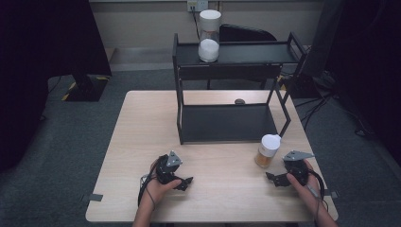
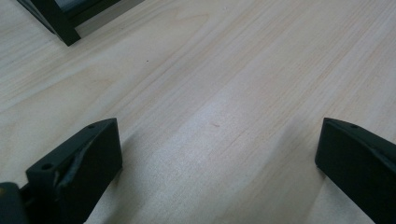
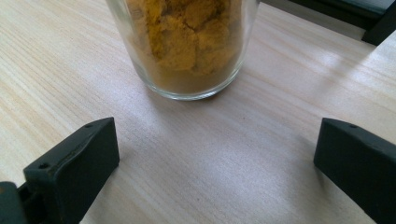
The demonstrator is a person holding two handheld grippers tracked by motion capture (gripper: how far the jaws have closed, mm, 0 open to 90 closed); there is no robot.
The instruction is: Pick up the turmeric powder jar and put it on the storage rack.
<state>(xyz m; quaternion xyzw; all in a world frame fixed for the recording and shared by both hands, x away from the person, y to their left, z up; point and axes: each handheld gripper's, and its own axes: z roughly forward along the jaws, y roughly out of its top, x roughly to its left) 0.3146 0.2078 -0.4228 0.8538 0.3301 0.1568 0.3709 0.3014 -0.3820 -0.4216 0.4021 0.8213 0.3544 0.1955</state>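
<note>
Item: glass jar (image 3: 187, 46), white lid, part-filled with clumped orange-yellow powder. Upright on the bench (image 1: 142, 142), straight ahead of the right gripper (image 1: 273, 178), just beyond its fingers (image 3: 74, 163) and not touching them. Near the front right foot of a black two-tier shelf (image 1: 227, 123).

Right gripper: fingers wide apart, nothing between them, resting low over the bench.

Left gripper (image 1: 187, 182): fingers (image 2: 79, 163) likewise apart and empty, bare bench between, well apart from the jar.

Handling, judged: rigid, smooth, likely slippery clear wall; breakable if knocked or dropped. Moderate weight, carried low by the powder. Tall and narrow, so liable to tip under a push near the lid.

Hold: mid-body on the straight glass wall, below the lid, one finger each side, firm but not crushing.

Also present: taller jar of white powder (image 1: 209, 35) on the top shelf.
</note>
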